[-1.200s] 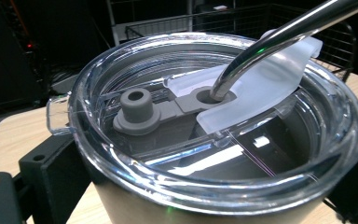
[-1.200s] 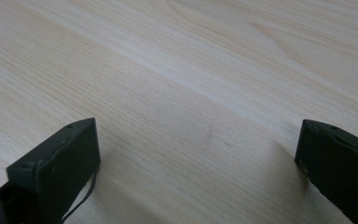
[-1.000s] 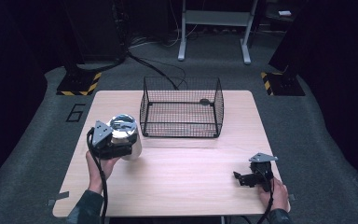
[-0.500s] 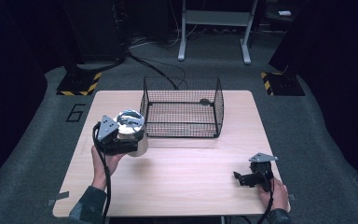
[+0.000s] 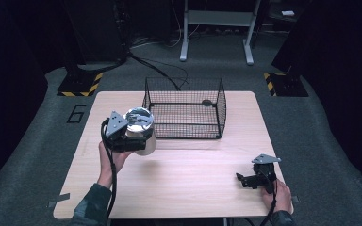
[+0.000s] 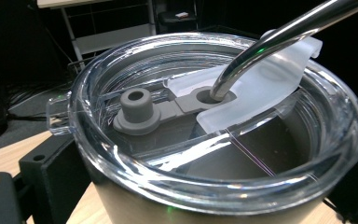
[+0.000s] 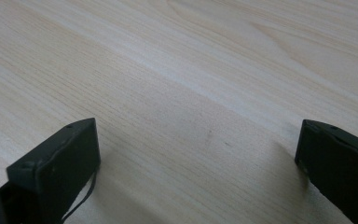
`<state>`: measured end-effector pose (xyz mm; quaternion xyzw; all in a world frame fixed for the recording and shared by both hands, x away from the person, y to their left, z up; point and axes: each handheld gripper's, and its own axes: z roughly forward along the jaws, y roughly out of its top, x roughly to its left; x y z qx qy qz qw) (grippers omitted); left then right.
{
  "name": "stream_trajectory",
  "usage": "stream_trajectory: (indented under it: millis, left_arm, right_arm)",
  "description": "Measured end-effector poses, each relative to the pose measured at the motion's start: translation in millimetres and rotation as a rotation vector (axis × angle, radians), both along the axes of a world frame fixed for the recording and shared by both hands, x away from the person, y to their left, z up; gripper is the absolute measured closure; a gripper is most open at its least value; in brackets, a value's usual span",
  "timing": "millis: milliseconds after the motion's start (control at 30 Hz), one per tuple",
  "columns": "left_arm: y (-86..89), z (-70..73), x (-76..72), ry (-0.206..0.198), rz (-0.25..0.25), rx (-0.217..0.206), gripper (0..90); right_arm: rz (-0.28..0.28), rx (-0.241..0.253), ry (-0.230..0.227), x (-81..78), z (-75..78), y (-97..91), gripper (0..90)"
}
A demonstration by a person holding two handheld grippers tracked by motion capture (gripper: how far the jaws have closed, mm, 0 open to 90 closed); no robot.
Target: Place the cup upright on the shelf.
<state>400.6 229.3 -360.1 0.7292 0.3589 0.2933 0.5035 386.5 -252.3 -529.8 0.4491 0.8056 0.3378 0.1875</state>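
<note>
A steel tumbler (image 5: 141,134) with a clear lid (image 6: 214,154) and a metal straw (image 6: 270,42) hangs over the table's left half, just left of the wire basket (image 5: 184,117). My left gripper (image 5: 139,141) is shut on the tumbler, with one black jaw on each side of its body. In the left gripper view the lid has a grey rubber plug (image 6: 137,109) beside the straw hole. My right gripper (image 5: 242,180) rests low at the table's front right corner, open, with bare wood between its jaws (image 7: 198,163).
The black wire basket stands at the back middle of the wooden table (image 5: 193,188), with a small dark object (image 5: 206,102) on its floor. Beyond the table, dark floor holds stand bases with yellow-black tape (image 5: 78,84) and a white frame (image 5: 217,28).
My left gripper has carried the tumbler to the right, closer to the basket's front left corner. The right gripper has stayed where it was.
</note>
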Motion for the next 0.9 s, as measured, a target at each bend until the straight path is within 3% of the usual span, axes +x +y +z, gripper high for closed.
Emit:
stream_trajectory:
  millis: [567,900]
  left_arm:
    - [-15.2,12.2,9.0,-0.004,-0.045,-0.022,4.0]
    - [-20.5,29.6,16.8,-0.009,-0.071,-0.032,4.0]
  right_arm:
    - [0.000,0.000,0.000,0.0,0.0,0.0,0.0]
    - [0.000,0.000,0.001,0.0,0.0,0.0,0.0]
